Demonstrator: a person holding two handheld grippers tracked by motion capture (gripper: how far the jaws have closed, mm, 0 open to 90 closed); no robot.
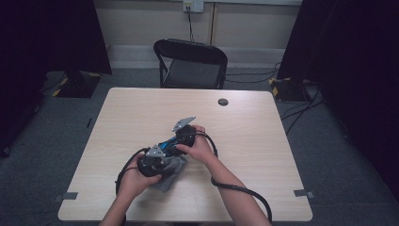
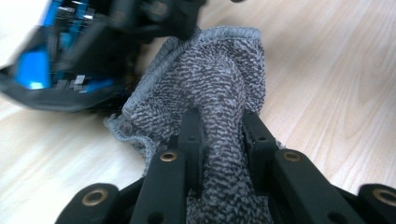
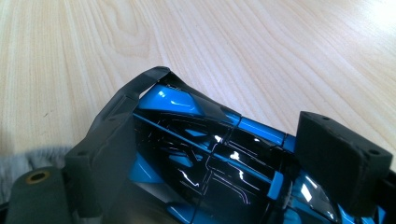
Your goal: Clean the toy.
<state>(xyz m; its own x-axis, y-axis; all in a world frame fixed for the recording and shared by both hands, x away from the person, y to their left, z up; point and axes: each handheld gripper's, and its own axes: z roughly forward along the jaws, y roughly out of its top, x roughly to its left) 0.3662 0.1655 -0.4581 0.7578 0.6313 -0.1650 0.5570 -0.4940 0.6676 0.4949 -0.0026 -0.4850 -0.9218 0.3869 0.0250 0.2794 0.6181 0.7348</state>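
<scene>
Your left gripper [image 2: 219, 140] is clenched on a bunched fold of the grey knitted cloth [image 2: 215, 79], which lies on the worktop [image 1: 263, 141] near its front edge, with its far edge touching the blue and black toy car [image 3: 210, 158]. Your right gripper [image 3: 224, 154], just right of the left one, has its jaws on both sides of that car, grasping it above the pale wood. In the high view both hands sit close together, left hand [image 1: 134, 181], right hand [image 1: 200, 148].
</scene>
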